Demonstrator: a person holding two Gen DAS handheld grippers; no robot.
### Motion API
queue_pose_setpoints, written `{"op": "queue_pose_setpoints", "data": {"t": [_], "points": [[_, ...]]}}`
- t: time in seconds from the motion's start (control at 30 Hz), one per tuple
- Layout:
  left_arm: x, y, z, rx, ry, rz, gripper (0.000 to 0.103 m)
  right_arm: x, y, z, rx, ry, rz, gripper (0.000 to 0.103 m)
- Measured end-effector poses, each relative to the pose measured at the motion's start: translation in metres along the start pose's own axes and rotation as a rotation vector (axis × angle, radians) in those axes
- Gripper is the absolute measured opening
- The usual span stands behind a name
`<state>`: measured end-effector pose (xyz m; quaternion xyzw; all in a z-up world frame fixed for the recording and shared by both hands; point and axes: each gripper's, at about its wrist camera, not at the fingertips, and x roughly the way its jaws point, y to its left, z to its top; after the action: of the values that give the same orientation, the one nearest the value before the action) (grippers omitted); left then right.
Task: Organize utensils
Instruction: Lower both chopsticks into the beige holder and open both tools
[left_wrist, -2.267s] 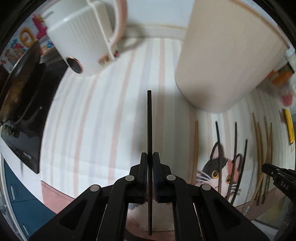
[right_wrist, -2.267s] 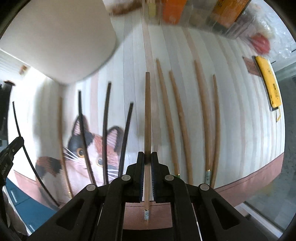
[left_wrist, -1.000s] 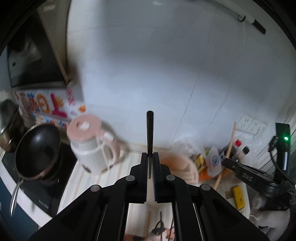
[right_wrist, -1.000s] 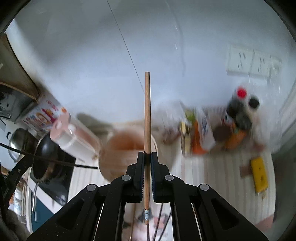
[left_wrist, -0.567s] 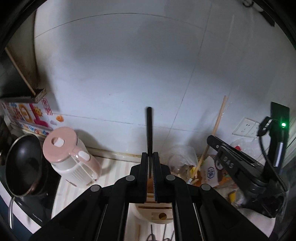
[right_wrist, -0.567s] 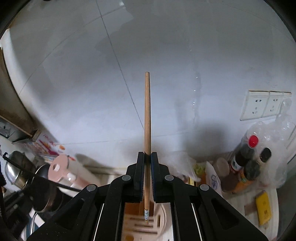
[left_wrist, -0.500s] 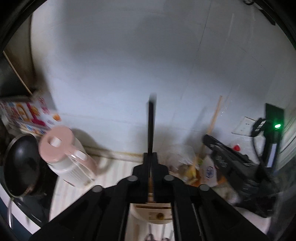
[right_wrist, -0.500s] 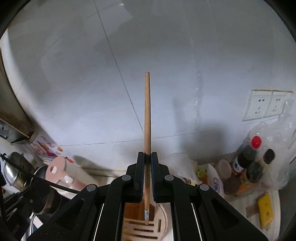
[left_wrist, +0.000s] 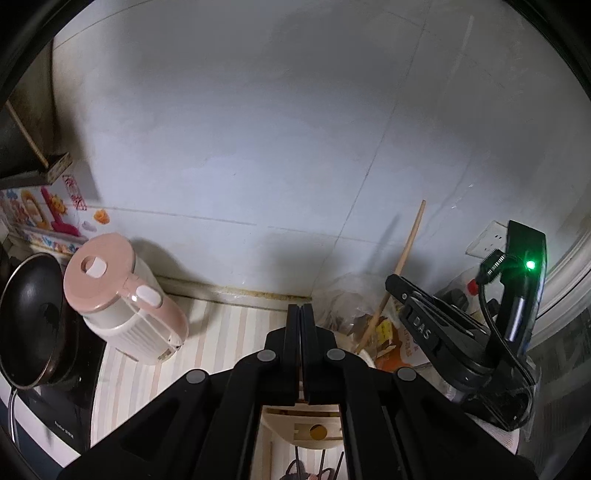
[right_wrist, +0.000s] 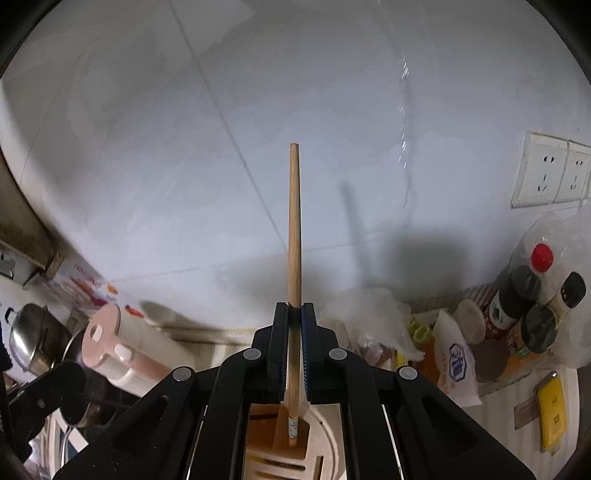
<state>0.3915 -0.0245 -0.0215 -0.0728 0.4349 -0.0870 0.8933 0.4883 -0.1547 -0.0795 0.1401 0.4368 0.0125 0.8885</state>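
My left gripper (left_wrist: 300, 310) is shut, with nothing showing between or beyond its fingertips. Below its jaws sits the beige slotted utensil holder (left_wrist: 317, 430). Black chopsticks (left_wrist: 322, 461) lie on the mat in front of the holder. My right gripper (right_wrist: 294, 308) is shut on a wooden chopstick (right_wrist: 294, 221) that stands upright. The chopstick's lower end hangs just over the holder's slotted lid (right_wrist: 325, 435). In the left wrist view the right gripper (left_wrist: 392, 285) is at the right, with the wooden chopstick (left_wrist: 408, 251) slanting up from it.
A pink and white kettle (left_wrist: 122, 295) stands at the left beside a black pan (left_wrist: 29, 317) on a stove. Sauce bottles (right_wrist: 524, 295), plastic bags and a yellow object (right_wrist: 552, 413) crowd the right. Wall sockets (right_wrist: 550, 173) sit on the tiled wall behind.
The black chopstick that stood up out of the left jaws half a second ago is gone from them. The right gripper has come lower over the holder with its wooden chopstick.
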Motion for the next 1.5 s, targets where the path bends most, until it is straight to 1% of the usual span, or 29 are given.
{"op": "queue_pose_setpoints", "data": {"t": [0.13, 0.17, 0.2, 0.23, 0.27, 0.3, 0.33, 0.37, 0.4, 0.43, 0.47, 0.53, 0.6, 0.7, 0.8, 0.83, 0.87, 0.93, 0.97, 1.0, 1.07, 1.13, 1.23, 1.33, 1.4, 1.43, 1.47, 1.5], "points": [[-0.002, 0.007, -0.008, -0.015, 0.006, 0.017, 0.000, 0.002, 0.004, -0.012, -0.045, 0.032, 0.005, 0.007], [-0.004, 0.008, -0.010, -0.016, 0.003, 0.028, 0.000, 0.004, 0.006, -0.015, -0.063, 0.054, 0.013, 0.007], [-0.008, 0.009, -0.012, -0.019, 0.001, 0.051, 0.004, 0.006, 0.008, -0.017, -0.074, 0.080, 0.024, 0.007], [-0.011, 0.011, -0.013, -0.023, -0.003, 0.072, 0.005, 0.008, 0.008, -0.020, -0.078, 0.108, 0.038, 0.008], [-0.014, 0.013, -0.015, -0.026, -0.010, 0.093, 0.005, 0.008, 0.009, -0.022, -0.084, 0.124, 0.041, 0.011], [-0.020, 0.015, -0.017, -0.023, -0.024, 0.126, 0.006, 0.006, 0.009, -0.025, -0.094, 0.133, 0.038, 0.021], [-0.024, 0.017, -0.020, -0.024, -0.035, 0.150, 0.012, 0.002, 0.008, -0.026, -0.093, 0.132, 0.042, 0.035], [-0.029, 0.020, -0.024, -0.029, -0.047, 0.166, 0.019, -0.003, 0.007, -0.027, -0.086, 0.126, 0.047, 0.041], [-0.034, 0.023, -0.028, -0.034, -0.063, 0.175, 0.044, -0.009, 0.004, -0.027, -0.075, 0.118, 0.046, 0.044], [-0.038, 0.027, -0.032, -0.038, -0.081, 0.185, 0.069, -0.016, 0.001, -0.027, -0.062, 0.109, 0.045, 0.044], [-0.043, 0.029, -0.038, -0.042, -0.105, 0.199, 0.073, -0.023, -0.002, -0.028, -0.050, 0.100, 0.041, 0.045], [-0.045, 0.031, -0.049, -0.043, -0.128, 0.214, 0.073, -0.035, -0.009, -0.031, -0.026, 0.087, 0.022, 0.045], [-0.035, 0.032, -0.055, -0.036, -0.105, 0.211, 0.073, -0.042, -0.016, -0.038, -0.011, 0.086, -0.021, 0.045], [-0.017, 0.024, -0.062, -0.029, -0.064, 0.181, 0.072, -0.044, -0.028, -0.053, 0.015, 0.093, -0.090, 0.045], [0.002, 0.018, -0.065, -0.006, -0.044, 0.155, 0.071, -0.039, -0.045, -0.071, 0.054, 0.120, -0.113, 0.045], [0.009, 0.017, -0.065, -0.002, -0.037, 0.150, 0.069, -0.037, -0.050, -0.076, 0.068, 0.129, -0.123, 0.045], [0.017, 0.015, -0.064, -0.004, -0.027, 0.145, 0.064, -0.035, -0.055, -0.080, 0.080, 0.136, -0.127, 0.045], [0.036, 0.013, -0.057, -0.014, -0.003, 0.142, 0.023, -0.031, -0.063, -0.087, 0.094, 0.150, -0.137, 0.045], [0.043, 0.014, -0.054, -0.020, 0.005, 0.144, 0.014, -0.029, -0.065, -0.089, 0.099, 0.155, -0.141, 0.045], [0.048, 0.014, -0.049, -0.026, -0.002, 0.130, 0.009, -0.028, -0.069, -0.090, 0.105, 0.156, -0.144, 0.045], [0.049, 0.009, -0.043, -0.018, -0.016, 0.129, 0.007, -0.026, -0.073, -0.090, 0.107, 0.159, -0.157, 0.045], [0.042, 0.002, -0.034, -0.001, -0.020, 0.100, 0.003, -0.024, -0.076, -0.088, 0.113, 0.159, -0.160, 0.045], [0.034, -0.011, -0.022, 0.046, -0.024, 0.095, 0.003, -0.026, -0.081, -0.079, 0.121, 0.145, -0.176, 0.045], [0.040, -0.021, -0.008, 0.071, -0.006, 0.079, 0.003, -0.025, -0.083, -0.068, 0.132, 0.139, -0.179, 0.045], [0.048, -0.025, -0.001, 0.074, 0.030, 0.066, 0.006, -0.024, -0.082, -0.064, 0.135, 0.137, -0.180, 0.045], [0.052, -0.026, 0.001, 0.070, 0.062, 0.060, 0.008, -0.024, -0.081, -0.063, 0.134, 0.138, -0.179, 0.045], [0.051, -0.026, 0.001, 0.064, 0.079, 0.053, 0.008, -0.024, -0.081, -0.062, 0.133, 0.140, -0.181, 0.045], [0.046, -0.026, 0.001, 0.060, 0.076, 0.052, 0.008, -0.023, -0.080, -0.062, 0.129, 0.147, -0.180, 0.045]]}}
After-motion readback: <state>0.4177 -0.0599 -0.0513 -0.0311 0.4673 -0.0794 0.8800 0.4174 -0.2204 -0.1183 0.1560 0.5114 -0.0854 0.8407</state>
